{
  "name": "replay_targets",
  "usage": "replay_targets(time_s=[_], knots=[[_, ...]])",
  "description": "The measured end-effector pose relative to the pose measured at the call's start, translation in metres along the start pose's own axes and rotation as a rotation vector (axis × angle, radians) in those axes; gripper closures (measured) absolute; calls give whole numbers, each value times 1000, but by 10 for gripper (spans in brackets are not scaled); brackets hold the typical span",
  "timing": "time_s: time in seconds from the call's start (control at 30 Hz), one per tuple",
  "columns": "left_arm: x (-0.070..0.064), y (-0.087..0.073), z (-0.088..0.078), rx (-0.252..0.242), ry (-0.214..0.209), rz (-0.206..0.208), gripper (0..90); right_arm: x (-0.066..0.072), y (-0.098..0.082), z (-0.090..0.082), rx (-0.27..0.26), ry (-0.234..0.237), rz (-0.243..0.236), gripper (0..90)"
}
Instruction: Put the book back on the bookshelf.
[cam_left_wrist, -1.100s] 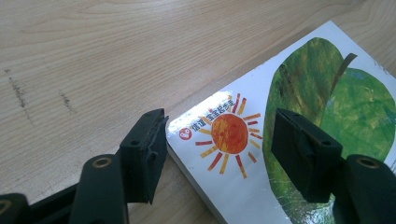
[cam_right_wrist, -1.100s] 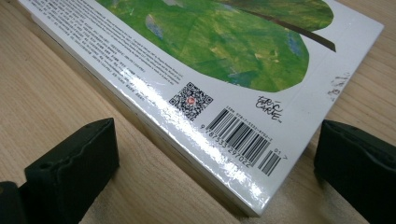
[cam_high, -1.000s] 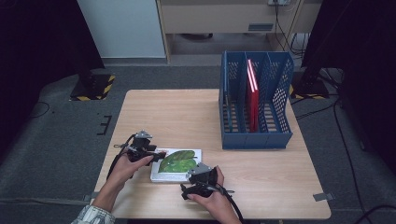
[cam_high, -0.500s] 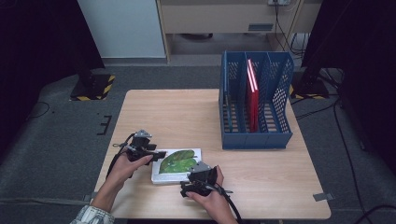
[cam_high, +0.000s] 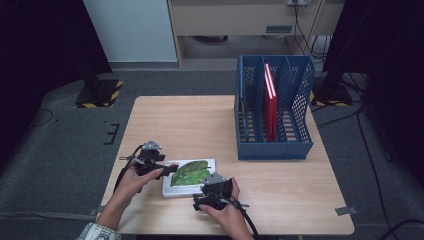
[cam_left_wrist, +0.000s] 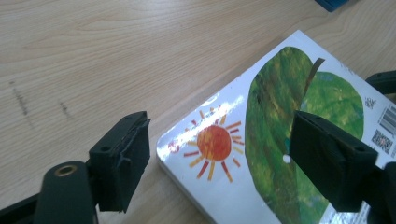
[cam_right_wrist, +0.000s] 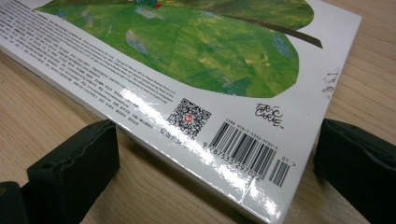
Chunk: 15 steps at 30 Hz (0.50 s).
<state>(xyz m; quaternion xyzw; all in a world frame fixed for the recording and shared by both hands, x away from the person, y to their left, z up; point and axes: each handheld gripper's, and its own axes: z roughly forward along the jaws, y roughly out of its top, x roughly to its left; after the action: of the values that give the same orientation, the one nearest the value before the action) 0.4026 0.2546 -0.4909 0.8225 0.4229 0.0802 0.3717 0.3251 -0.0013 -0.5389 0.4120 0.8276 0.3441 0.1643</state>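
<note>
Glossy white picture book with green leaf cover (cam_high: 190, 172) flat at lower centre of light wooden table (cam_high: 200, 120). Left gripper (cam_high: 159, 166) jaws just opening, spread at book's corner; right gripper (cam_high: 200, 192) spread astride opposite corner. Blue slotted plastic file rack (cam_high: 274, 145) with red book (cam_high: 270, 100), upper right, well apart.

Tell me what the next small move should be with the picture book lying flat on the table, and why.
Probably close the right gripper on the picture book at its barcode corner. Its jaws straddle that corner without pressing. The left gripper has just been opening, its jaws wide over the sun corner, so neither holds the book.

left gripper (cam_high: 167, 169): jaws just opened wider, pads apart | right gripper (cam_high: 199, 201): jaws apart, apparently gripping nothing
</note>
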Motion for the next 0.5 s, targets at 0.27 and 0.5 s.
replay_targets(time_s=[0.27,0.5], knots=[[-3,-25,-12,6,-27,-1,135,0,0,0,0,-1,0,6],[-8,-37,-10,36,-53,-4,134,0,1,1,0,-2,0,6]])
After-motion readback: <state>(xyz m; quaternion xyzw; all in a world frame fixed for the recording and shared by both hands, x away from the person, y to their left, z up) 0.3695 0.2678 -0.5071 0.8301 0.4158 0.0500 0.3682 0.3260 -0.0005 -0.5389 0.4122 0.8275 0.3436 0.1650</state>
